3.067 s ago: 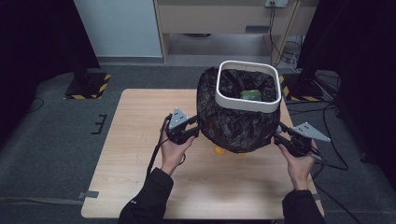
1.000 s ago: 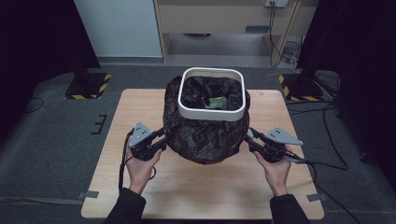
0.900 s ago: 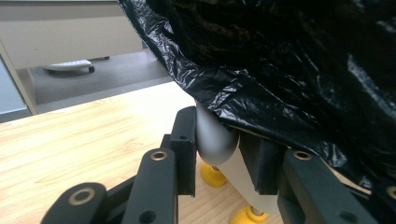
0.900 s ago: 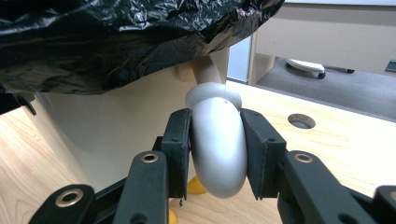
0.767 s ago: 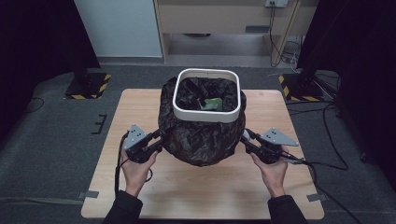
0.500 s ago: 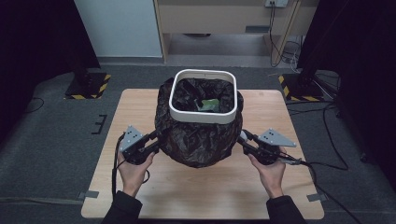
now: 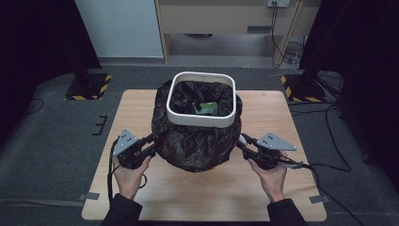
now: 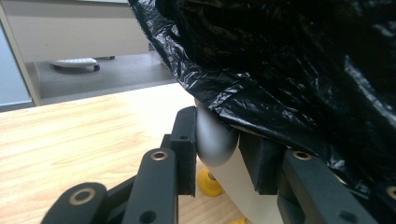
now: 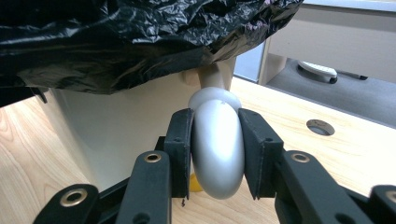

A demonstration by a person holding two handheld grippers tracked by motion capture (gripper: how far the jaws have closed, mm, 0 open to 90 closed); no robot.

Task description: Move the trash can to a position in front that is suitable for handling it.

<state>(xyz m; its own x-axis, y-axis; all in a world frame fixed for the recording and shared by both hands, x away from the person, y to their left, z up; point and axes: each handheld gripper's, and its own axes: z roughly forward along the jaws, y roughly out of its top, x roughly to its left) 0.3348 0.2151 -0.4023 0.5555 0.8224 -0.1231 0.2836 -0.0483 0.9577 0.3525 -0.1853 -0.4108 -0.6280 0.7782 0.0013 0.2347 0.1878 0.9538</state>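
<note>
A bin stands on the wooden table, draped in a black plastic bag held by a white rim ring. Something green lies inside. My left gripper is at the bin's left side, shut on a grey side handle that sits between its pads under the bag's edge. My right gripper is at the bin's right side, its pads pressed on the other grey handle. The cream bin wall shows below the bag. A yellow foot shows under the bin.
A round hole is cut in the tabletop near the right gripper. Black stands on hazard-striped bases flank the table's far corners, and cables trail on the floor at right. A cabinet stands behind.
The bin and both grippers holding it have shifted left across the table and slightly toward the person. Both grips stay on the handles.
</note>
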